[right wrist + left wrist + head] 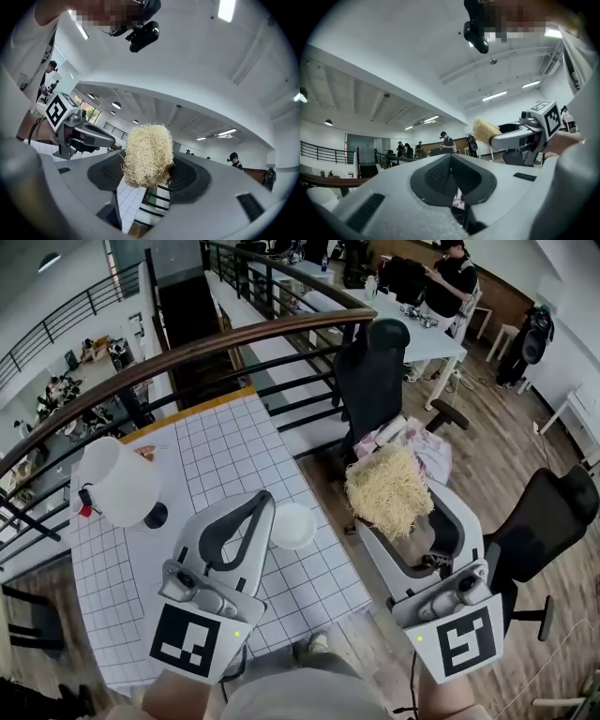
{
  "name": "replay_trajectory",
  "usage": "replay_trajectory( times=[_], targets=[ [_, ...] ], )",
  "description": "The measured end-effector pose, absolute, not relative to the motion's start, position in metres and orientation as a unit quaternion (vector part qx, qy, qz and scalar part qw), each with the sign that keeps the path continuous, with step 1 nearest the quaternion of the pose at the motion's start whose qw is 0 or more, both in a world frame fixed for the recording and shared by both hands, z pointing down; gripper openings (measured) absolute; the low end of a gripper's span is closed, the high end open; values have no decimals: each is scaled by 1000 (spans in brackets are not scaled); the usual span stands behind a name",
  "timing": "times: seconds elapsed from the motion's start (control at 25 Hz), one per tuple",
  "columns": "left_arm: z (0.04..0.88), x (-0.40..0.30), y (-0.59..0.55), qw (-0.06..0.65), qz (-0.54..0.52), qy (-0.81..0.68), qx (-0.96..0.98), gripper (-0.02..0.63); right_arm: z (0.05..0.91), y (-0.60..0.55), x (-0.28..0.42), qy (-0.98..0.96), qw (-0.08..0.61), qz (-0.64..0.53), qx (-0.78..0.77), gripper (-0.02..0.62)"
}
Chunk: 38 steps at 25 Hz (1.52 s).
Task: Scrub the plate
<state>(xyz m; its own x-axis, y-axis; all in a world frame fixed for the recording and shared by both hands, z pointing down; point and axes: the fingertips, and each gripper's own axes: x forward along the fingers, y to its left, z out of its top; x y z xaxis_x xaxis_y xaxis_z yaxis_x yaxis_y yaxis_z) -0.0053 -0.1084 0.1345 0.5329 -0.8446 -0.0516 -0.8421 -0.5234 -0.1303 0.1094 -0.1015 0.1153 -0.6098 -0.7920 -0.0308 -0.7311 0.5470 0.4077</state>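
- Right gripper (149,173), off the table's (225,456) right edge, clamps a soft fibrous scrubber (389,488).
- Left gripper (266,500), jaws together and empty, hovers just beside the plate (292,526).
- The plate, near the table's right edge, looks light, stiff and slippery; best held at its rim.

**Where my cameras sit**

My head camera looks steeply down on the table (225,456), left gripper (265,498) and right gripper (405,512). Each gripper camera sits close behind its jaws, tilted up at the ceiling (393,51), and each catches the other gripper at its edge.
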Motion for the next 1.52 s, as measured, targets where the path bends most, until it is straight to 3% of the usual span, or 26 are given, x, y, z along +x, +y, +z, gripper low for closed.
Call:
replay_trajectory(
  times=[0.44,1.08,1.52],
  targets=[
    [125,-1,-76,94,-19,476,-874,14,94,-72,110,-887,27,-212,408,278],
    [195,-18,-61,75,-75,511,-853,14,173,-65,105,-904,82,-153,391,278],
    [198,-23,-56,87,-88,511,-850,14,183,-58,98,-905,90,-147,389,278]
  ],
)
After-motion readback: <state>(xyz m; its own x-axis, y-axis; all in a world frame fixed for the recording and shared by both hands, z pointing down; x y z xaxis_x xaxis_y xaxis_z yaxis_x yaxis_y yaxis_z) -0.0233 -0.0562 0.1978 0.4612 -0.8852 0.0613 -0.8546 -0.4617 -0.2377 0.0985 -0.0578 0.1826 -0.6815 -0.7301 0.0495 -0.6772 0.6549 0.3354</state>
